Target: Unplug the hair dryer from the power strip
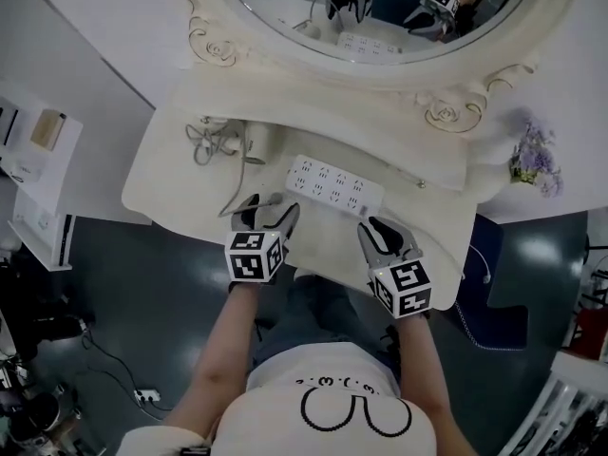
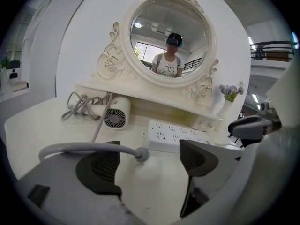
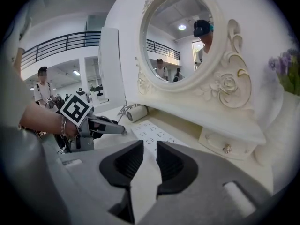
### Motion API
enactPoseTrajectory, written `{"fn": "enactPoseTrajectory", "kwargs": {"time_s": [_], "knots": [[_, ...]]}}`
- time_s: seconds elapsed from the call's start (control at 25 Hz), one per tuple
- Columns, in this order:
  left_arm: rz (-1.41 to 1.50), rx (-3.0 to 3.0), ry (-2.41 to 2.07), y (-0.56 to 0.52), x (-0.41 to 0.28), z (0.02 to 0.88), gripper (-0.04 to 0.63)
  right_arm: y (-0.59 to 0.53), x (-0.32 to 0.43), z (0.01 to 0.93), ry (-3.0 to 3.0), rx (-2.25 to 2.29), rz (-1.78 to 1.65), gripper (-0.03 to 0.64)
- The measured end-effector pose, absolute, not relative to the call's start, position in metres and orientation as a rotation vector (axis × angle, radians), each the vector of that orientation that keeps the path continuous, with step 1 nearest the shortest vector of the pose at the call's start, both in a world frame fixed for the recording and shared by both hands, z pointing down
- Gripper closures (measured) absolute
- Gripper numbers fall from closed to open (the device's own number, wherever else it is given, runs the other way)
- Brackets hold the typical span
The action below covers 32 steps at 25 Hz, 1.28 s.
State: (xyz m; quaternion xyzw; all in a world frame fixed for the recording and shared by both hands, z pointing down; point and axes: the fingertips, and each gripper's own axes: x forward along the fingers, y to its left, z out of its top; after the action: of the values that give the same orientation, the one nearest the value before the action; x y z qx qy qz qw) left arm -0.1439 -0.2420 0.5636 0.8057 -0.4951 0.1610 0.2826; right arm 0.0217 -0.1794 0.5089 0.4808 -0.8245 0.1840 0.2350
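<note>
Left jaws: on the left gripper (image 2: 147, 159), wide apart; the plug (image 2: 139, 153) lies between them on the worktop (image 1: 171, 188), both pads clear of it.
Right jaws: on the right gripper (image 3: 150, 161), only a narrow slit apart, nothing between them; they hover over the worktop's front right part.
Plug: out of the strip (image 1: 334, 186), just in front of its left end.
Cord (image 2: 84, 147): grey, arcs from the plug leftward across the left jaw.
Strip: lies slanted across the middle of the worktop, between the grippers and the shelf (image 2: 154, 100).
Dryer (image 2: 116, 112): on its side at the worktop's rear left, under the shelf, grille facing front, more cord bundled just to its left.
Vase (image 2: 226, 109): right end of the shelf; holds purple flowers (image 2: 229, 90).
Drawer (image 3: 226, 146): under the shelf's right end, shut; contents hidden.
</note>
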Motion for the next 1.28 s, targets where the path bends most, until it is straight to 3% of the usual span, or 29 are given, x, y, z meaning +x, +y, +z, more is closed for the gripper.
{"fn": "enactPoseTrajectory", "kwargs": {"time_s": [0.08, 0.2, 0.72, 1.28], "knots": [[0.44, 2.155, -1.298, -0.236, -0.141, 0.569, 0.141, -0.171, 0.022, 0.511, -2.251, 1.336, 0.513, 0.529], [0.452, 2.144, -1.255, -0.225, -0.138, 0.577, 0.093, -0.162, 0.021, 0.512, -2.25, 1.355, 0.508, 0.529], [0.418, 2.15, -1.259, -0.157, -0.138, 0.554, 0.092, -0.129, 0.037, 0.461, -2.347, 1.513, 0.36, 0.515], [0.208, 2.511, -1.536, -0.111, -0.144, 0.4, 0.094, -0.068, 0.051, 0.383, -2.451, 1.688, 0.161, 0.508]]}}
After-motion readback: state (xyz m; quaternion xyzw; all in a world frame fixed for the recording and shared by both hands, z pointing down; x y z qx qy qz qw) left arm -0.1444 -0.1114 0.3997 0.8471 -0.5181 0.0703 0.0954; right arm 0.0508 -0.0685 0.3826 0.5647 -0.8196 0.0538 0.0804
